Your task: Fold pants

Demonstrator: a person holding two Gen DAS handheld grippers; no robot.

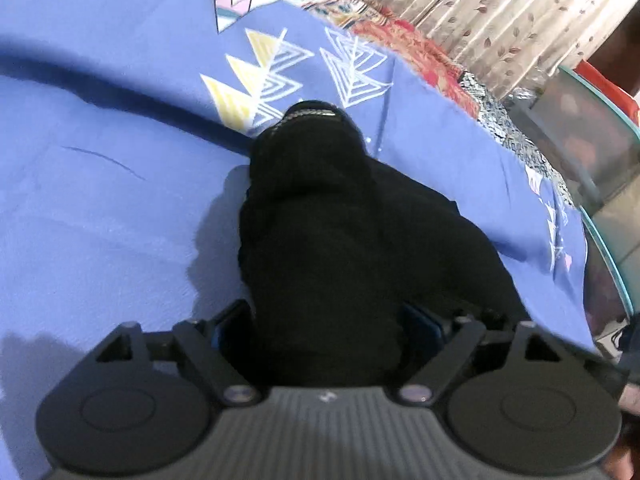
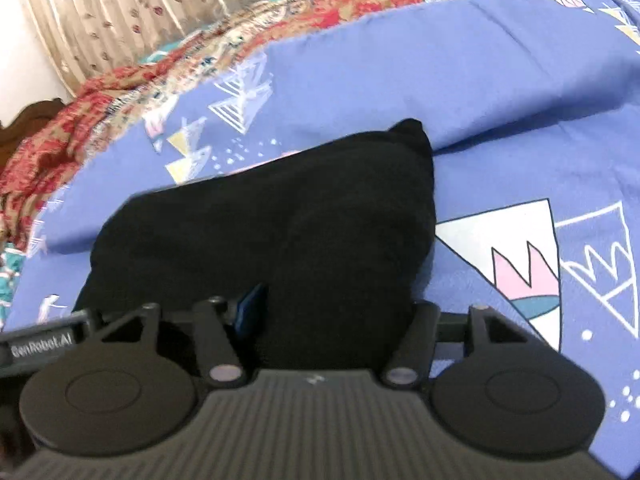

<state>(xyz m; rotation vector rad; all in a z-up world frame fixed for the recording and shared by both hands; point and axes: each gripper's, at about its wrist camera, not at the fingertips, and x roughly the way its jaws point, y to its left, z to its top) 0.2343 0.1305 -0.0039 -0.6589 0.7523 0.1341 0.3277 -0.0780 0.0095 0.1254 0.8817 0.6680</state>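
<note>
A: Looking close up, why is each gripper holding the black pants [image 1: 320, 240]?

B: The left gripper [image 1: 326, 326] and the right gripper [image 2: 340, 312] are both clamped on bunched cloth, I think to lift one end for a fold

A: Where do the pants lie?

B: On the blue sheet [image 1: 100, 220]. Farther off are a red blanket [image 2: 80, 120] and a curtain [image 2: 140, 8]. Nothing blocks them
</note>
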